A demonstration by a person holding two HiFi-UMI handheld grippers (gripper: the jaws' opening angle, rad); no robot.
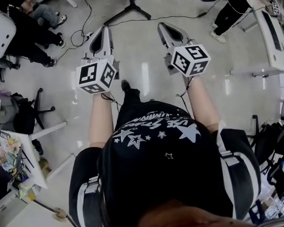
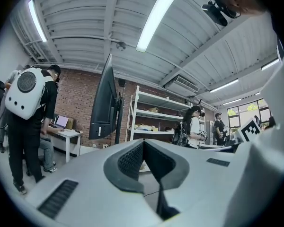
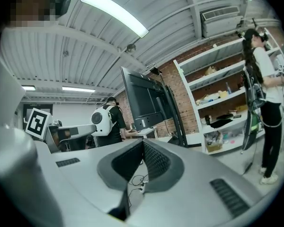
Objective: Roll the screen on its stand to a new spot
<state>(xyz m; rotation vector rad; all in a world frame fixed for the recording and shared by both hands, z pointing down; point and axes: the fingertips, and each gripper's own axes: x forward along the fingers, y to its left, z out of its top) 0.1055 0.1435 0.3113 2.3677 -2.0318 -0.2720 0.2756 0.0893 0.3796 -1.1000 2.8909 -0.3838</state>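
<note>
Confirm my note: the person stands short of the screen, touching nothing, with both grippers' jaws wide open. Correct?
Not quite: the jaws are together, not wide open. The left gripper view shows the left gripper shut on nothing; the right gripper view shows the same for the right gripper. The rest holds: the screen stands ahead, untouched.

Glossy pale floor (image 1: 142,51), black cables (image 3: 135,179)

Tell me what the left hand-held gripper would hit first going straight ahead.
Likely the screen on its stand, slightly left of dead ahead; otherwise the white shelves behind. Depth is unclear.
</note>
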